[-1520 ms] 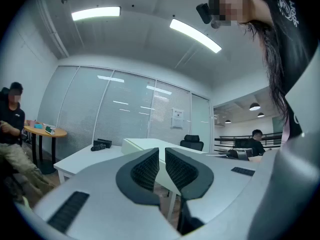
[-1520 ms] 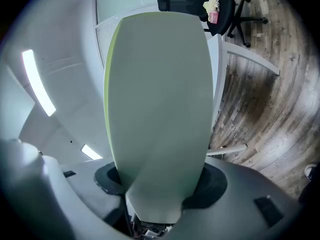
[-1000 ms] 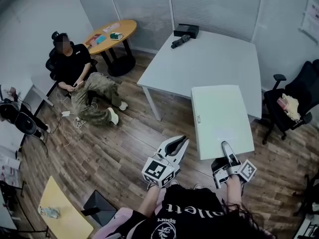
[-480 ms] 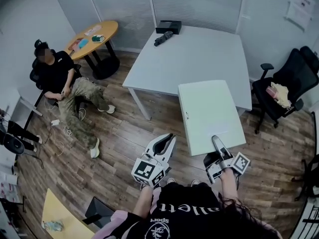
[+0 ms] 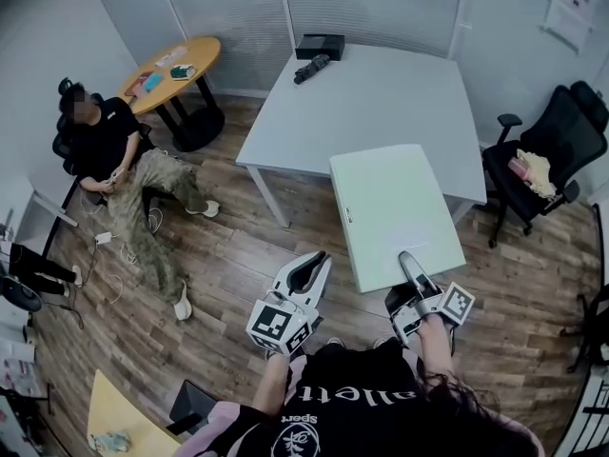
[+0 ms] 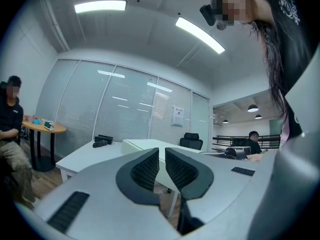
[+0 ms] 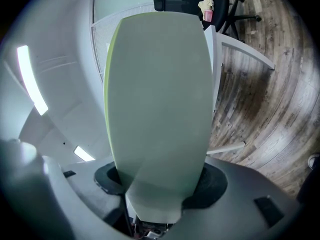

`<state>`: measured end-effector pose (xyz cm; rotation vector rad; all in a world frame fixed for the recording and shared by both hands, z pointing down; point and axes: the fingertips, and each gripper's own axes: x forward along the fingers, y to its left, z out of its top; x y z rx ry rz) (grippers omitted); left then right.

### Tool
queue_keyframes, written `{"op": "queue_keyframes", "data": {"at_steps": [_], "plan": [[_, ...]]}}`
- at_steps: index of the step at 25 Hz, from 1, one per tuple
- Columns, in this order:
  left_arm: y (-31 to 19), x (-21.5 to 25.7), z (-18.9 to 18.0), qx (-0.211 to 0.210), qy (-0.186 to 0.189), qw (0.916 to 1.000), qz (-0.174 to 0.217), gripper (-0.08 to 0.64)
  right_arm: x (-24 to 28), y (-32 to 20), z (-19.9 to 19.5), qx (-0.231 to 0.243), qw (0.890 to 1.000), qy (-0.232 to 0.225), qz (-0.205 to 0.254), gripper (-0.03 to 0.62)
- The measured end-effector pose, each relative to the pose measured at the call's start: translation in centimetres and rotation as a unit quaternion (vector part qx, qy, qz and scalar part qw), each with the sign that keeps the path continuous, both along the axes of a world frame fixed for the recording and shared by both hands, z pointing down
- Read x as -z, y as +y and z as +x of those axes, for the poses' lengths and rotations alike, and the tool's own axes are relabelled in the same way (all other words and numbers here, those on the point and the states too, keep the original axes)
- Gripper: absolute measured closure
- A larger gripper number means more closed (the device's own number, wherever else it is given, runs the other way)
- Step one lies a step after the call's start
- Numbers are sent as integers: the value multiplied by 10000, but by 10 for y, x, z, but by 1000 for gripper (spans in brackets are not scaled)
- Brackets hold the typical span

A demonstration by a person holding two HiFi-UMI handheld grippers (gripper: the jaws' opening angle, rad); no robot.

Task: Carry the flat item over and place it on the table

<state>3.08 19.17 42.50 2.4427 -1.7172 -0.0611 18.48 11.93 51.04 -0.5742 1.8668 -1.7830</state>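
Nearest: two tools, grey-shelled, with ribbed black pads. On the left tool, pads drawn close with only a slit between, nothing in it. In the right tool, clenched on the near short edge, one flat board: pale green, smooth, rectangular, held level above the wood-plank floor, far end over the near right corner of the single white square worktop. At the worktop's far edge, two dark things: a box and a slim roll just beside it. Off to the right, one black wheeled chair. Far left, one round wooden table, and near it one seated person.
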Motion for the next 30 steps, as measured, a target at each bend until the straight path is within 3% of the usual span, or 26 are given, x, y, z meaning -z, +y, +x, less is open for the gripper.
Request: {"op": "queue_keyframes", "data": {"at_steps": [6,17,24,30], "plan": [[11,-5,-29,40,39,10000,-28,505,-1,11,-23,41,10000,38,40,308],[-6,-20,-28,9,174,9997,-142,505,-7,-5,-27,155,9996,240,-23,308],[-50,-24,-50,274,78,9995,-167,505,-19,-63,-51,362,9992,163,-110,308],[-122,-13,-73,491,-31,9987,-89,505,-21,-141,-71,538,9983,184,-157,308]]}}
